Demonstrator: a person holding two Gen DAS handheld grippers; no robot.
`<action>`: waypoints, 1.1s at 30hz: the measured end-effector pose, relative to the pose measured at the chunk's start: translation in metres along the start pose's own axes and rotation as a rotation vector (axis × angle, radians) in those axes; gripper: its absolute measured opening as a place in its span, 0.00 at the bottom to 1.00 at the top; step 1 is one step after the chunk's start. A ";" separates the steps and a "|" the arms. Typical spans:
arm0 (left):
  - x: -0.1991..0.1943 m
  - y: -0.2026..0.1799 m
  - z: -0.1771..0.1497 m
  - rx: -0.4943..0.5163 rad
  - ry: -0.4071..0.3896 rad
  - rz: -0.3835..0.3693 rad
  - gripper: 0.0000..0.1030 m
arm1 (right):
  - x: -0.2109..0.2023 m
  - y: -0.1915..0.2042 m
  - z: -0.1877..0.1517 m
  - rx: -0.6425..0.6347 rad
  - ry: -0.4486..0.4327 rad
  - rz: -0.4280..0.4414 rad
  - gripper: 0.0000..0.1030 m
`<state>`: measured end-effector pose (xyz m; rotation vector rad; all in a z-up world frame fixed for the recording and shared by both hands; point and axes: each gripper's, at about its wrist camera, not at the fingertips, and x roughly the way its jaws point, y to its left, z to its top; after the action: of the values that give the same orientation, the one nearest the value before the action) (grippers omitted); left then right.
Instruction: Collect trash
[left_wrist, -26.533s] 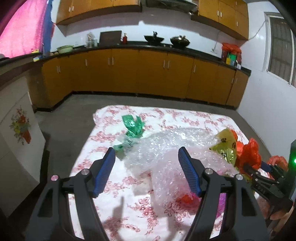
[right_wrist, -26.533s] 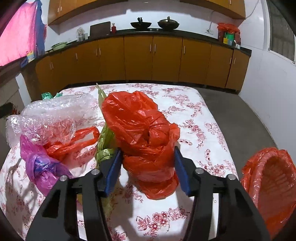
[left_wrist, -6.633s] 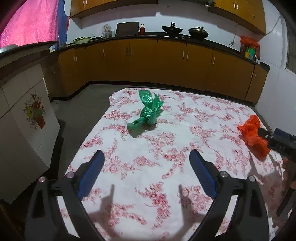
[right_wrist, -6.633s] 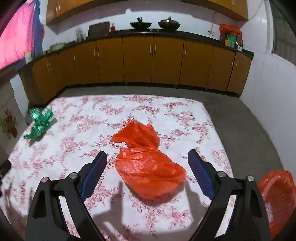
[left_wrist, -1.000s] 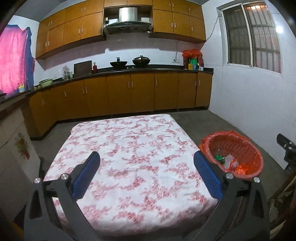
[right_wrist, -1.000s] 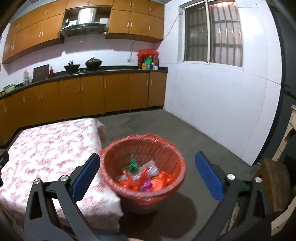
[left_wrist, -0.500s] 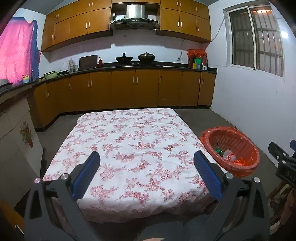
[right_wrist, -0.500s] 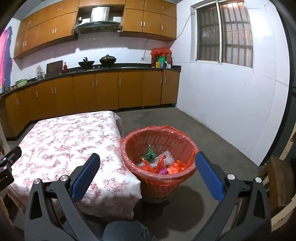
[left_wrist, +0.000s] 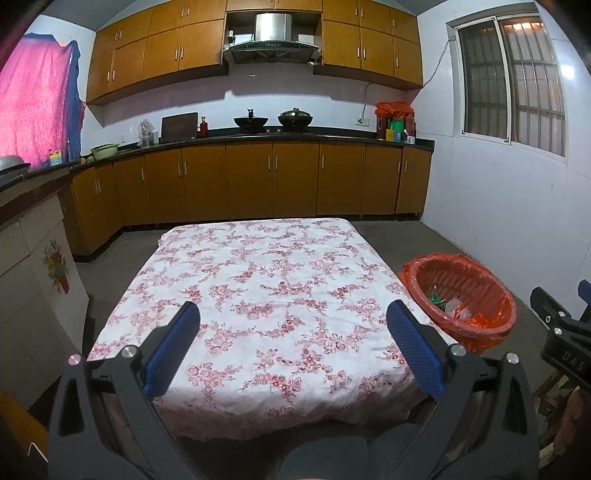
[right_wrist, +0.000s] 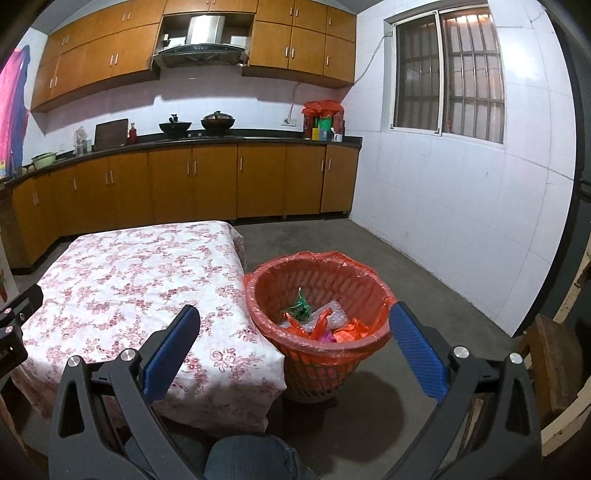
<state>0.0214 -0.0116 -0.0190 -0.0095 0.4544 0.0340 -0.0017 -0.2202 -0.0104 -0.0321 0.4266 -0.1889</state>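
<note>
An orange basket lined with an orange bag (right_wrist: 373, 291) stands on the floor at the table's right side; it also shows in the left wrist view (left_wrist: 491, 280). Inside lie a green bag (right_wrist: 301, 308), orange bags (right_wrist: 347, 332) and bubble wrap (right_wrist: 332, 310). The floral-cloth table (left_wrist: 266, 280) carries no trash; it also shows in the right wrist view (right_wrist: 129, 273). My left gripper (left_wrist: 293, 328) is open and empty above the table's near edge. My right gripper (right_wrist: 295, 332) is open and empty, held back from the basket.
Wooden kitchen cabinets (left_wrist: 273, 181) run along the back wall and left side. A white tiled wall (right_wrist: 461, 221) bounds the right. A wooden stool (right_wrist: 554, 354) stands at the right edge. The person's knee (right_wrist: 251, 458) is in front below.
Both grippers have drawn back and up from the table and basket, so both appear smaller and farther. Both stay open and empty.
</note>
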 end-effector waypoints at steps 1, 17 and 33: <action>0.000 0.000 0.000 0.002 -0.001 0.001 0.96 | -0.001 0.000 -0.001 -0.003 -0.004 -0.004 0.98; -0.001 -0.008 0.001 0.012 -0.015 -0.033 0.96 | -0.001 -0.006 -0.005 0.038 -0.001 -0.016 0.98; -0.003 -0.009 0.001 0.010 -0.021 -0.047 0.96 | 0.000 -0.006 -0.004 0.040 0.008 -0.014 0.98</action>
<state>0.0200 -0.0204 -0.0167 -0.0103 0.4334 -0.0146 -0.0046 -0.2262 -0.0134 0.0050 0.4307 -0.2112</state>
